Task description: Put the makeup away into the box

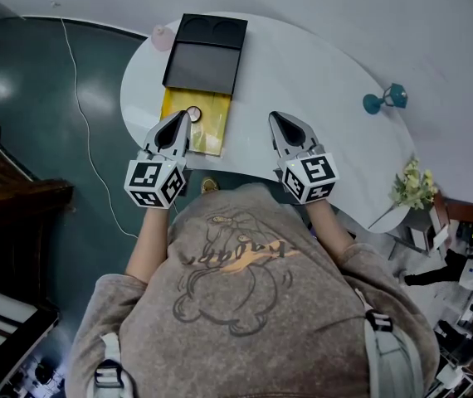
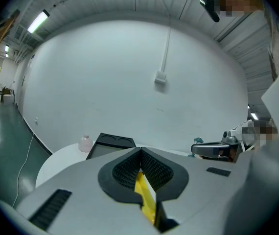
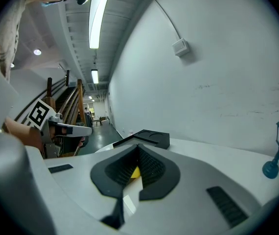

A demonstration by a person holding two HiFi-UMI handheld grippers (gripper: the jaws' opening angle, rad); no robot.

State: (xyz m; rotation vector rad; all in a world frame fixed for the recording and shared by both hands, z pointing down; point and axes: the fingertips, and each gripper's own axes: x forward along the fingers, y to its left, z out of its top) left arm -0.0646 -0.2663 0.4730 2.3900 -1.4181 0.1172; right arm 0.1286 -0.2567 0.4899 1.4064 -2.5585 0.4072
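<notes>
A black makeup box (image 1: 206, 52) lies on the far side of the white table (image 1: 319, 81), with a yellow tray (image 1: 213, 129) sticking out of its near end. A small round compact (image 1: 193, 114) rests on that tray. My left gripper (image 1: 183, 117) hovers over the tray's left edge, its tip right beside the compact, jaws together and nothing held. In the left gripper view the left gripper (image 2: 140, 152) shows only yellow tray under its joined tips, with the box (image 2: 111, 142) beyond. My right gripper (image 1: 275, 118) is shut and empty over bare table right of the tray; the right gripper (image 3: 138, 149) faces the box (image 3: 149, 137).
A small pink bottle (image 1: 163, 36) stands at the table's far left edge beside the box. A teal lamp ornament (image 1: 386, 99) stands at the right, and a bunch of pale flowers (image 1: 415, 185) near the right edge. The table's near edge runs just below both grippers.
</notes>
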